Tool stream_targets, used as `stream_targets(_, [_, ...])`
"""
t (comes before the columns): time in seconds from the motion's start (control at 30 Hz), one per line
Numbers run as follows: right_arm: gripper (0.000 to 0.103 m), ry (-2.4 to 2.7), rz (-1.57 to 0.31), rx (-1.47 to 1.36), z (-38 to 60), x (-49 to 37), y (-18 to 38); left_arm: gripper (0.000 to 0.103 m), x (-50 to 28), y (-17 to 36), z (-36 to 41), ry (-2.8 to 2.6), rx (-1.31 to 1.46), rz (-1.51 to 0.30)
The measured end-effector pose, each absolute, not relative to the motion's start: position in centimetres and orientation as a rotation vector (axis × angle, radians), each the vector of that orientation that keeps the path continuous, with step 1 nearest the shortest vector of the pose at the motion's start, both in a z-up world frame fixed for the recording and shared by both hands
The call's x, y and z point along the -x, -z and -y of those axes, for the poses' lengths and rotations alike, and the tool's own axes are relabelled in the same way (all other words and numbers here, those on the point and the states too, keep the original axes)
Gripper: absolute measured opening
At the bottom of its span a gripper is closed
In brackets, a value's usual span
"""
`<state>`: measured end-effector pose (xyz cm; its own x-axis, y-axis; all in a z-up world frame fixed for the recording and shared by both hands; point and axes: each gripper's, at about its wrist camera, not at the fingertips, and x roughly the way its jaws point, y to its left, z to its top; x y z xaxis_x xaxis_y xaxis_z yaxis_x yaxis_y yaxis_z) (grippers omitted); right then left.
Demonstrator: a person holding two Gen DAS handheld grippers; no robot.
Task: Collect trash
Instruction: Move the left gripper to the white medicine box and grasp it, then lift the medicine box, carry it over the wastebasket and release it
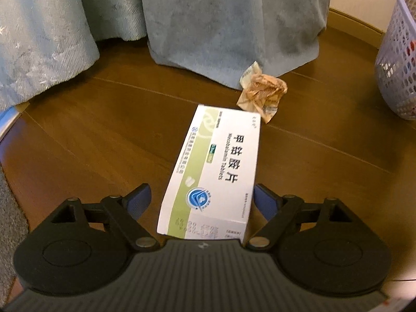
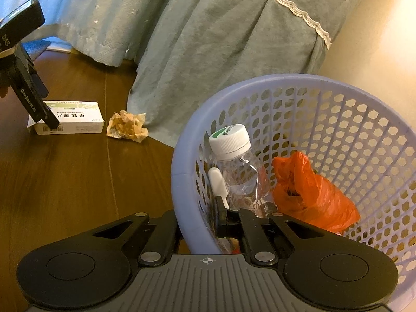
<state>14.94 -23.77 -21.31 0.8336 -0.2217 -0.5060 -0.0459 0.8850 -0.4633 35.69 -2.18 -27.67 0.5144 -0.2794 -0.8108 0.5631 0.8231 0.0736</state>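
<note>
A white and green medicine box (image 1: pixel 213 166) lies flat on the wooden floor. My left gripper (image 1: pixel 202 197) is open and straddles its near end, one blue pad (image 1: pixel 140 197) on each side. The right wrist view shows the same box (image 2: pixel 75 122) with a black finger (image 2: pixel 33 104) of the left gripper reaching down to it. A crumpled brown paper wad (image 1: pixel 262 93) (image 2: pixel 127 127) lies just beyond the box. My right gripper (image 2: pixel 197 223) is shut on the rim of a lavender mesh basket (image 2: pixel 260 83), with one finger outside the wall and one inside.
The basket (image 1: pixel 397 59) holds a clear bottle with a white cap (image 2: pixel 234 161), an orange plastic bag (image 2: pixel 312 197) and a white stick (image 2: pixel 217 182). Teal fabric (image 1: pixel 221 26) (image 2: pixel 208 39) hangs to the floor behind the trash. A cream wall (image 2: pixel 364 39) stands behind the basket.
</note>
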Motion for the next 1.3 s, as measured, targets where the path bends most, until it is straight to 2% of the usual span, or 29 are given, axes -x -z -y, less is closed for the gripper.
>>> stream_targets(0.13, [0.004, 0.103, -0.584, 0.477, 23.7, -14.8, 21.4, 0.082, -35.5, 27.9, 2.2, 0.527, -0.356, -0.9])
stream_targets(0.33, [0.004, 0.112, -0.587, 0.471, 23.3, -15.1, 21.5, 0.071, -35.1, 28.1, 2.7, 0.534, -0.381, -0.912])
stream_targets(0.47, [0.004, 0.11, -0.59, 0.473, 23.4, -15.1, 21.5, 0.069, -35.0, 27.4, 2.5, 0.523, -0.373, -0.924])
stream_targets(0.87, [0.004, 0.116, -0.597, 0.46, 23.6, -15.6, 21.2, 0.068, -33.7, 25.2, 2.1, 0.532, -0.381, -0.938])
stream_targets(1.3, [0.004, 0.111, -0.595, 0.458, 23.7, -15.2, 21.1, 0.069, -32.8, 26.6, 2.5, 0.538, -0.374, -0.966])
